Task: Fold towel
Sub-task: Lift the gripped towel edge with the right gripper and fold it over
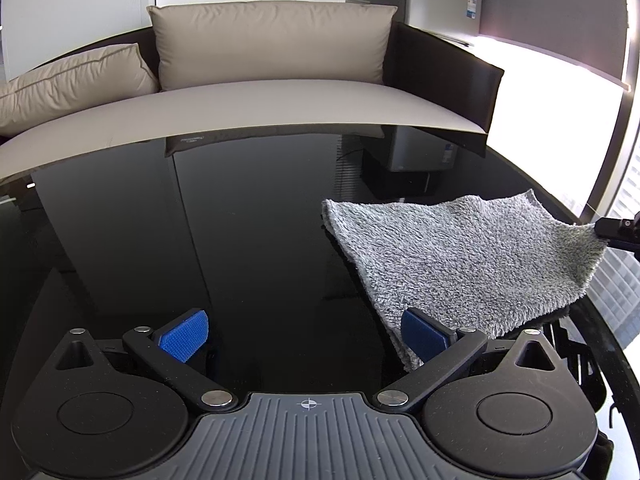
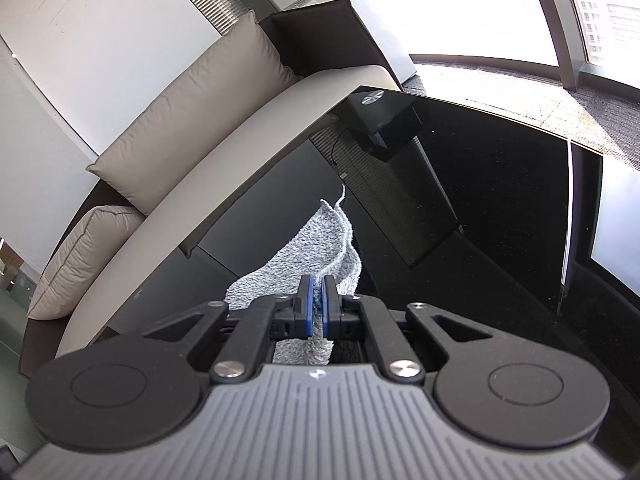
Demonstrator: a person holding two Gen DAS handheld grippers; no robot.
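While the right gripper (image 2: 316, 300) pinches one corner of the grey towel (image 1: 460, 260), the fold is barely begun.
Its jaws are clamped tight on that corner, lifted off the black counter (image 1: 240, 220); the rest of the towel lies on the counter, apparently already doubled. The left gripper (image 1: 304, 332) hangs beside the near edge, jaws wide and empty; the next fold remains to be made.

One towel (image 1: 460, 256), two grippers, two cushions.
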